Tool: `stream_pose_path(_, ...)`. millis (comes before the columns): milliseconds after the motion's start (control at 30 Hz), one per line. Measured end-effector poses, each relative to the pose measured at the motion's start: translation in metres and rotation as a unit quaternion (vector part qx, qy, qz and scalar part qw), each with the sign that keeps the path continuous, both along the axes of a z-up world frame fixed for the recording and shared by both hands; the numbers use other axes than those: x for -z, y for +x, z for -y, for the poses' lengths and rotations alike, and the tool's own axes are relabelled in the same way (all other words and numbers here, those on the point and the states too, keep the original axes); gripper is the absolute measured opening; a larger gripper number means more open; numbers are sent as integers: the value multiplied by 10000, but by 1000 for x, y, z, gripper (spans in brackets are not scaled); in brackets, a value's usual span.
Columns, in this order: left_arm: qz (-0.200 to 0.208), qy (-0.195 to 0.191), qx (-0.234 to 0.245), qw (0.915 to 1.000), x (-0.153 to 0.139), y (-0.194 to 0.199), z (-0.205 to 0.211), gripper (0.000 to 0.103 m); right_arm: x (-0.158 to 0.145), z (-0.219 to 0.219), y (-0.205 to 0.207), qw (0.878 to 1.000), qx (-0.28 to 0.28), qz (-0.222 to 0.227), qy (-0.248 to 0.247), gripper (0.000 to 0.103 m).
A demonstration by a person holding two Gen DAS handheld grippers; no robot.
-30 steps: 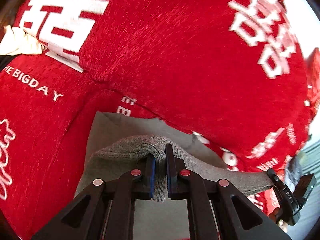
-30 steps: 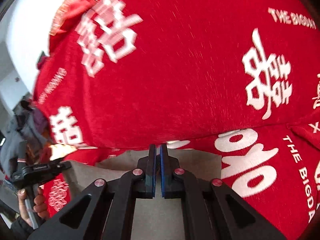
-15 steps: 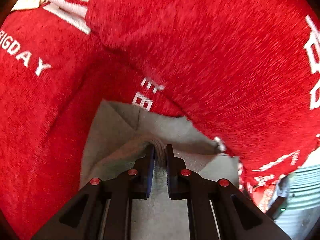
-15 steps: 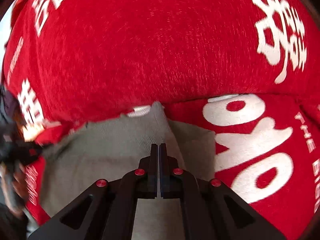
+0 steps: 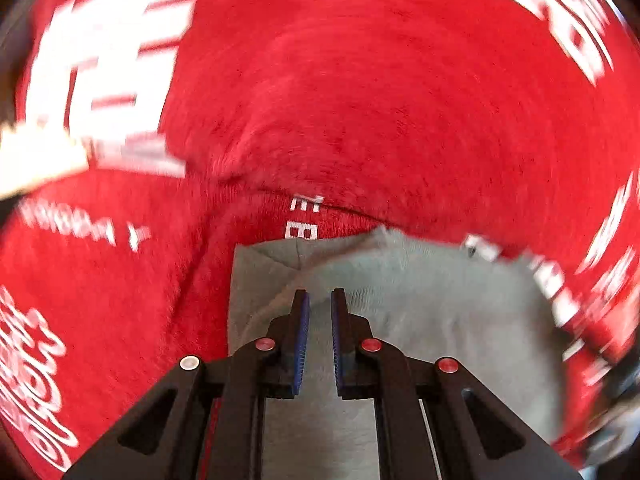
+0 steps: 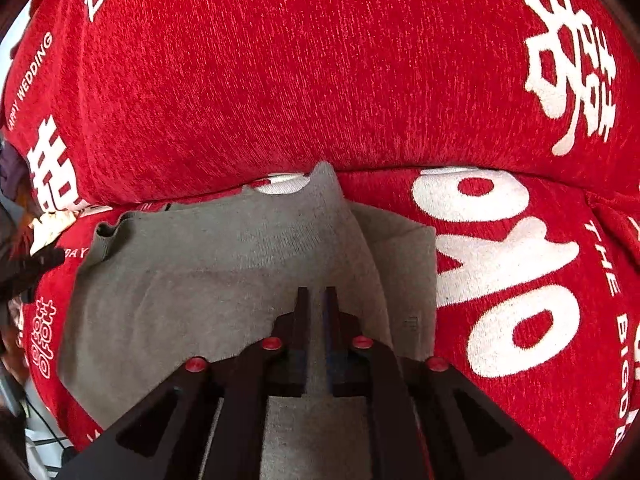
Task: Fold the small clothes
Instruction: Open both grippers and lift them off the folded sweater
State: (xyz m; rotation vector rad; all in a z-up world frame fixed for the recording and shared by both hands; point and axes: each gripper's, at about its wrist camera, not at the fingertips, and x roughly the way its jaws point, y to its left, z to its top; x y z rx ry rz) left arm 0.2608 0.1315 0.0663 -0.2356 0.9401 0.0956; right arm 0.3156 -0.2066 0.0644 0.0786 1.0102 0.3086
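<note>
A small grey knit garment [image 6: 224, 264] lies folded on the red sofa seat; it also shows in the left wrist view [image 5: 432, 312]. My left gripper [image 5: 318, 300] is slightly open and empty, its tips just above the garment's left part. My right gripper [image 6: 318, 294] has its jaws a narrow gap apart over the garment's right fold, with nothing pinched between them. The view of the left gripper is motion-blurred.
The seat is a red sofa cover [image 6: 520, 280] with white lettering, and a big red back cushion [image 6: 320, 80] rises right behind the garment [image 5: 400, 100]. A cream cloth [image 5: 36, 160] lies at the far left. A dark object [image 6: 24, 268] shows at the left edge.
My left gripper let go of the grey garment's edge and opened a little. My right gripper also parted slightly. The garment now lies laid down flat, folded over.
</note>
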Motion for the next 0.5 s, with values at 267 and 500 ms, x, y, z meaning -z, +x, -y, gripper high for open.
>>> stream_pose_path(267, 80, 233, -138, 9996, -1, -25, 21, 96, -14, -6, -17, 9997, -33, 217, 118, 60)
stream_pose_path(500, 398, -1218, 403, 9909, -17, -18, 17, 101, -9, -6, -17, 9998, -60, 152, 124, 60)
